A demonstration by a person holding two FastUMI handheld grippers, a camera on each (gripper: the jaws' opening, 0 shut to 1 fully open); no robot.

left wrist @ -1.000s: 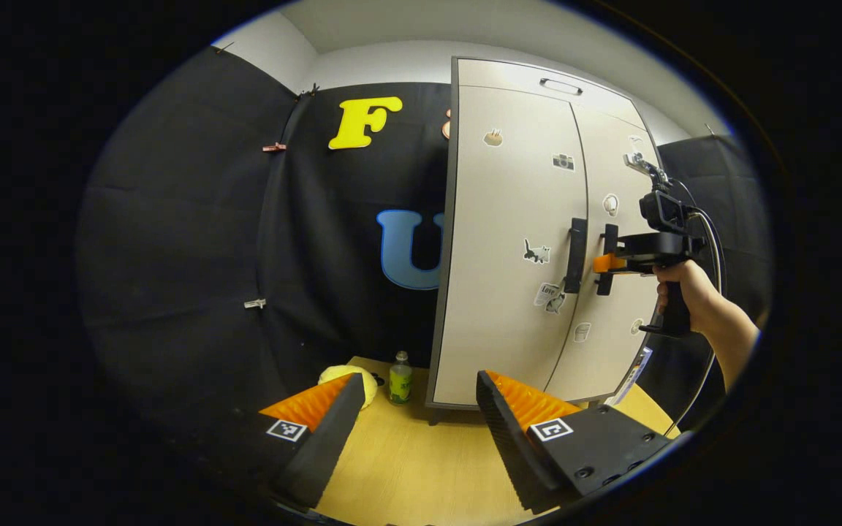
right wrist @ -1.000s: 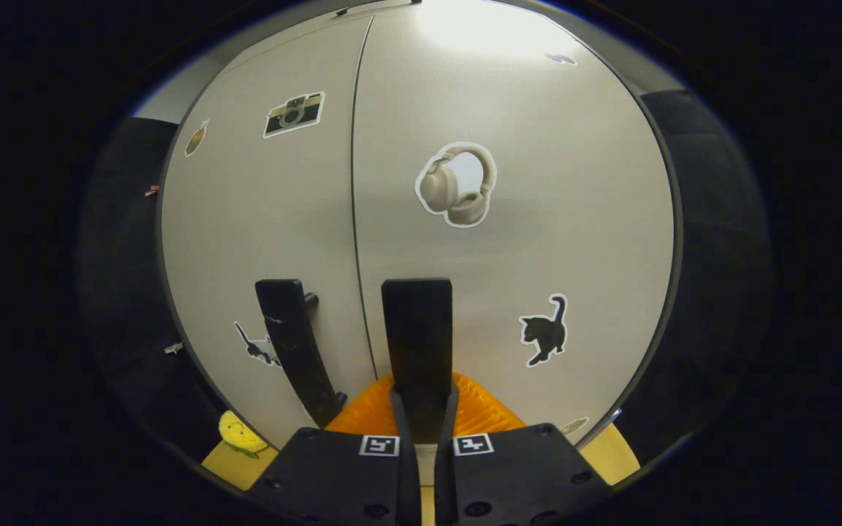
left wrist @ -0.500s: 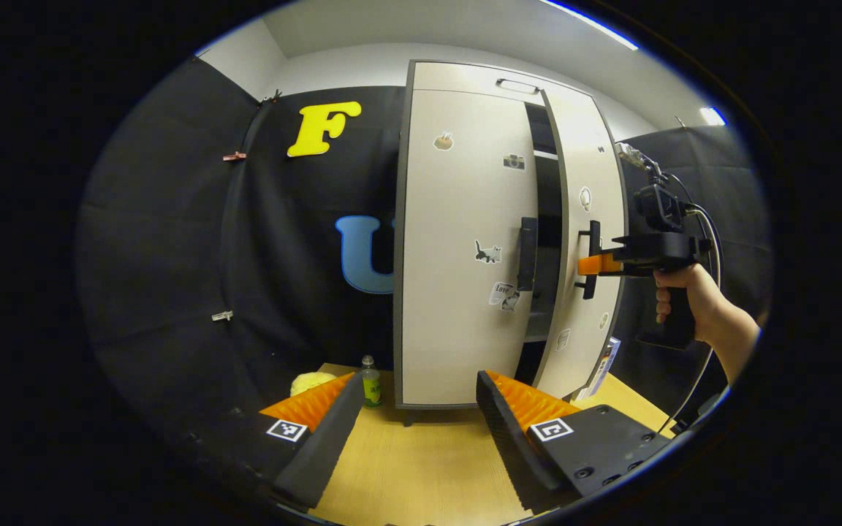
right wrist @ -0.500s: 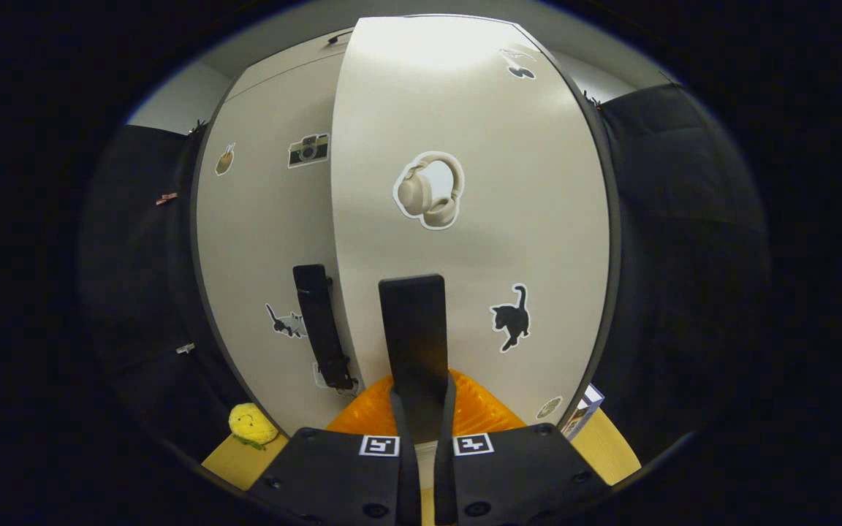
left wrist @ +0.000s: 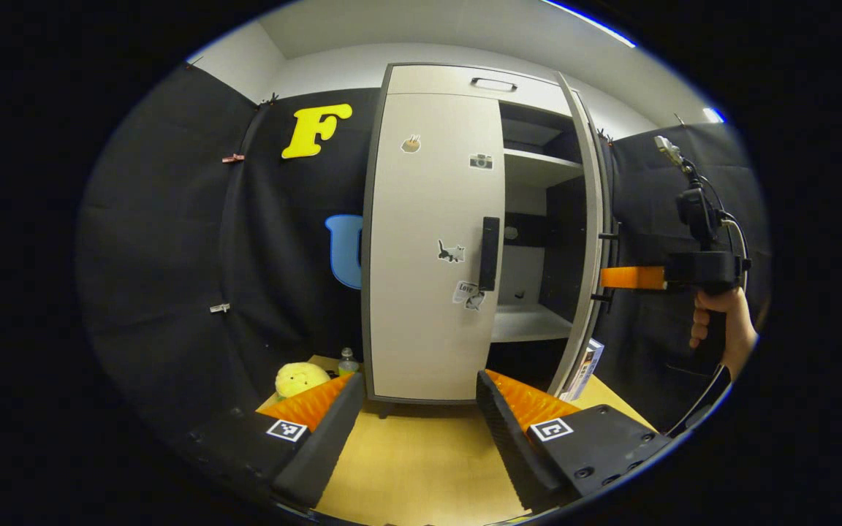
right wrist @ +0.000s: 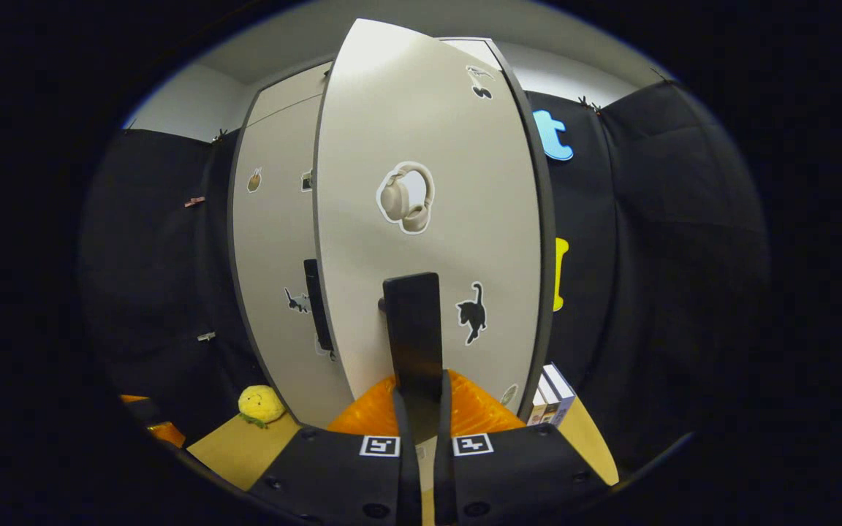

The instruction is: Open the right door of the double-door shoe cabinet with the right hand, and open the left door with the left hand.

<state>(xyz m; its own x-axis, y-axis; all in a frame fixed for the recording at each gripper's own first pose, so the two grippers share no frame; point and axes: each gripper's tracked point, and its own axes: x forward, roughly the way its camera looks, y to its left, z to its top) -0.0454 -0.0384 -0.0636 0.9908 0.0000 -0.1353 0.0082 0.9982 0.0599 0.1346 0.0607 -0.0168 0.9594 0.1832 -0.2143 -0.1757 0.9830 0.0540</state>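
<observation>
The shoe cabinet (left wrist: pixel 435 241) stands on the wooden surface (left wrist: pixel 421 460) with two doors and two black handles. The right door (right wrist: pixel 428 219) is swung wide, further than half a second ago, baring two shelves (left wrist: pixel 531 321). The right tongs (right wrist: pixel 421 398) are closed tight on the right handle (right wrist: pixel 412 329). The left door (left wrist: pixel 432 292) is shut, its left handle (left wrist: pixel 489 253) untouched. The left tongs (left wrist: pixel 417 405) gape wide, holding nothing, well short of the cabinet. One yellow plush toy (left wrist: pixel 300 378) sits beside it.
</observation>
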